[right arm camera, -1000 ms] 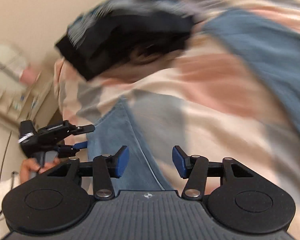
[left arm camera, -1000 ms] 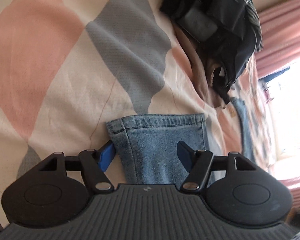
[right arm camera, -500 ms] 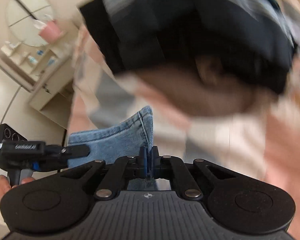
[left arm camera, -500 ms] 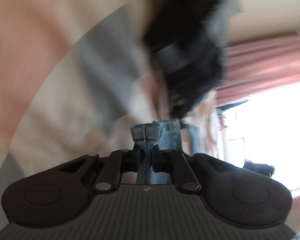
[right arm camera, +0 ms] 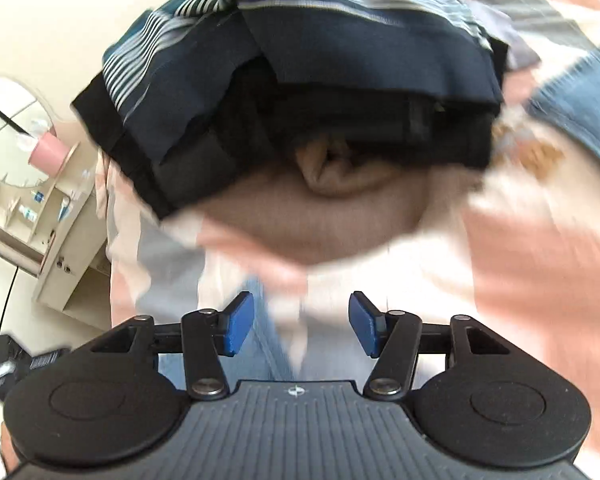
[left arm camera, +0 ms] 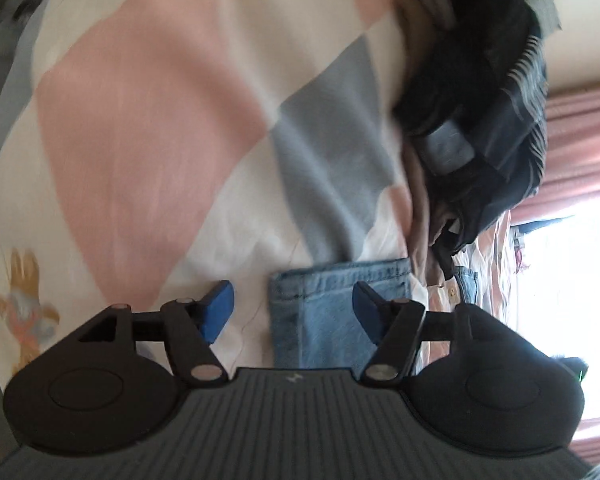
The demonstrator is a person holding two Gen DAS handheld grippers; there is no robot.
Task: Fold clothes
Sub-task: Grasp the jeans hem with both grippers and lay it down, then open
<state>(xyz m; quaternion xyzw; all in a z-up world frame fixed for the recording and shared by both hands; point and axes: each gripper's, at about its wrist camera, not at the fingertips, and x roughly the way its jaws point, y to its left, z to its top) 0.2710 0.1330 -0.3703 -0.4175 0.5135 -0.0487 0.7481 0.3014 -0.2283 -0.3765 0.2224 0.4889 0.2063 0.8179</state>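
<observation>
Blue jeans (left arm camera: 332, 312) lie flat on a bedsheet with pink, grey and white patches (left arm camera: 152, 128); the hemmed leg end points away from me. My left gripper (left arm camera: 294, 308) is open over that hem, with its blue pads either side of the denim and not touching it. In the right wrist view my right gripper (right arm camera: 298, 326) is open too, above a blurred strip of the jeans (right arm camera: 268, 336); another part of the denim (right arm camera: 580, 100) shows at the right edge.
A pile of dark and striped garments on a tan one (right arm camera: 300, 92) lies just beyond the jeans, also at the upper right in the left wrist view (left arm camera: 480, 120). Pink curtains (left arm camera: 580, 140) and a bright window are on the right. A pale shelf unit (right arm camera: 32, 208) stands left.
Half a second ago both grippers were shut on the denim and held it up. Now both are open and the jeans leg lies flat on the bedsheet.
</observation>
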